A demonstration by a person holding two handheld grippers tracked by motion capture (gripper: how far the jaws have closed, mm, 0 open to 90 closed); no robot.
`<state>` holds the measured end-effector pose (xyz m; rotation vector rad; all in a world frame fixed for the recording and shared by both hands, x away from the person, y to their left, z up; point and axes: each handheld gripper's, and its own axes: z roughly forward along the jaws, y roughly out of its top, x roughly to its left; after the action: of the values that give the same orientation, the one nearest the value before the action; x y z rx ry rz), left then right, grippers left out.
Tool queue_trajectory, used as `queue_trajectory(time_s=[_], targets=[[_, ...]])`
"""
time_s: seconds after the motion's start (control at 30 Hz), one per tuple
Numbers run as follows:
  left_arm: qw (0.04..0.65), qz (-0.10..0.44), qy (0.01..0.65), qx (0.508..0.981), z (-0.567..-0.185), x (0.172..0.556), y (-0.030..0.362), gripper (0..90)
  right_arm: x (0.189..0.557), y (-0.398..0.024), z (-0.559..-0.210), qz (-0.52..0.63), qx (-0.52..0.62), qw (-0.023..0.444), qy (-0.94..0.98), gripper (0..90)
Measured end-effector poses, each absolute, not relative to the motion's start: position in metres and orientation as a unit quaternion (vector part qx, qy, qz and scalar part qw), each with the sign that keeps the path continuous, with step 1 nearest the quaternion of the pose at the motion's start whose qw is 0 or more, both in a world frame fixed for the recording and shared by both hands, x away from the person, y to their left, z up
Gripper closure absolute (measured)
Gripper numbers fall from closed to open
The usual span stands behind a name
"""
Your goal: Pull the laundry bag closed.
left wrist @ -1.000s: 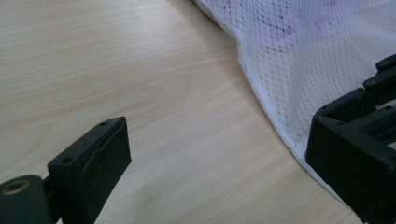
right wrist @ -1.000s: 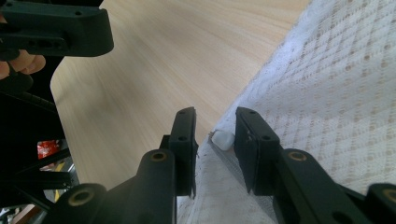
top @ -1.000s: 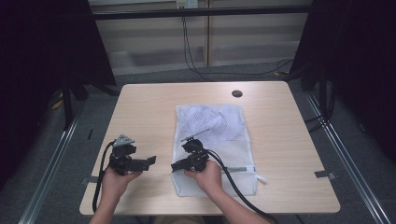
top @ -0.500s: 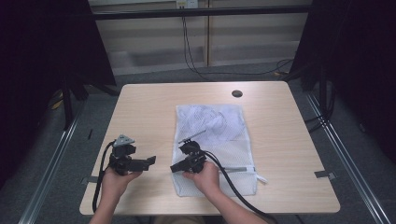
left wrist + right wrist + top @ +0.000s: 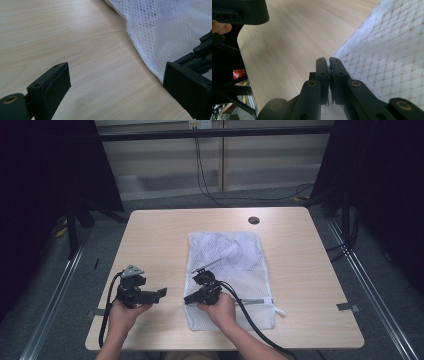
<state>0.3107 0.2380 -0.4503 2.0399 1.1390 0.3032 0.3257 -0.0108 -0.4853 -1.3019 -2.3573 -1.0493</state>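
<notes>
A white mesh bag [image 5: 235, 265] lies flat on the wooden table [image 5: 160, 240], its zip [image 5: 256, 300] near the front end. My right gripper [image 5: 189, 299] points left at the bag's left edge. Its jaws have just been closing and now stand together, with a sliver of white mesh edge pinched between them [image 5: 328, 62]. The mesh bag [image 5: 392, 57] spreads out to the right of those jaws. My left gripper [image 5: 161, 292] rests on bare wood just left of the bag, jaws wide apart [image 5: 117, 82] and nothing between them. The mesh bag [image 5: 170, 30] lies beyond its right jaw.
A dark round hole [image 5: 253, 220] sits near the table's far edge. Black cables trail from both grippers toward the front edge [image 5: 260, 335]. Bare wood extends left and right of the bag. Dark curtains and floor rails flank the table.
The right gripper's jaws have drawn together on the bag's left edge. Both hands have kept their places.
</notes>
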Motion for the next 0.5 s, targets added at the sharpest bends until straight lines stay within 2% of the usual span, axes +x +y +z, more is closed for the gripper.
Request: queue_trajectory(time_s=[0.5], targets=[[0.390, 0.092, 0.435, 0.806, -0.450, 0.309, 0.233, 8.9, 0.324, -0.025, -0.470, -0.386, -0.450, 0.136, -0.794, 86.4]])
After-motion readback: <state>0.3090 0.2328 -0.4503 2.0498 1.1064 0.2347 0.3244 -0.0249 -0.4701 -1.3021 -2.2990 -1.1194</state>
